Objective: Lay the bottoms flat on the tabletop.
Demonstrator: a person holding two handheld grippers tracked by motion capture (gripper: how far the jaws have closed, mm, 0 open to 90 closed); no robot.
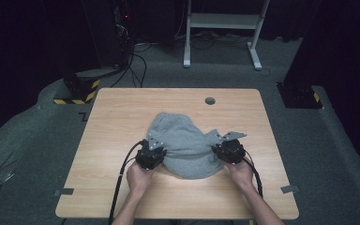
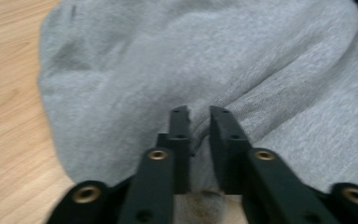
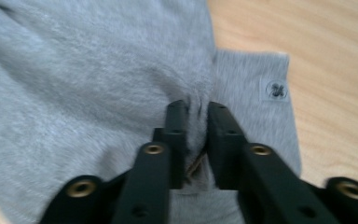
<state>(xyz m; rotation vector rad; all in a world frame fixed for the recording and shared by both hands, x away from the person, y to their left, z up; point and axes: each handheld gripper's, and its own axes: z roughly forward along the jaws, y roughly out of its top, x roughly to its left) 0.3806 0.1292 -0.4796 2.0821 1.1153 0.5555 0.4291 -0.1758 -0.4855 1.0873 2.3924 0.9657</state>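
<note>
The left claw sits at the near left edge of the grey garment. In the left gripper view its jaws stand a narrow gap apart, with a ridge of cloth running up between the tips; the pads look slack on it, so I read this claw as slightly open and letting go, not gripping.

The garment lies bunched in a rounded heap in the middle of the worktop, nearer the person's edge, with a flap sticking out to the right.

The right claw is at the near right edge of the heap. In the right gripper view its jaws are likewise a little apart, a pleat of cloth caught loosely between them, just beside a small round logo patch. It too seems to be easing off.

The step in hand looks like a release after a fold or a pull on both sides. The next move probably calls for both claws to back clear without dragging the cloth, then take fresh holds on free edges.
</note>
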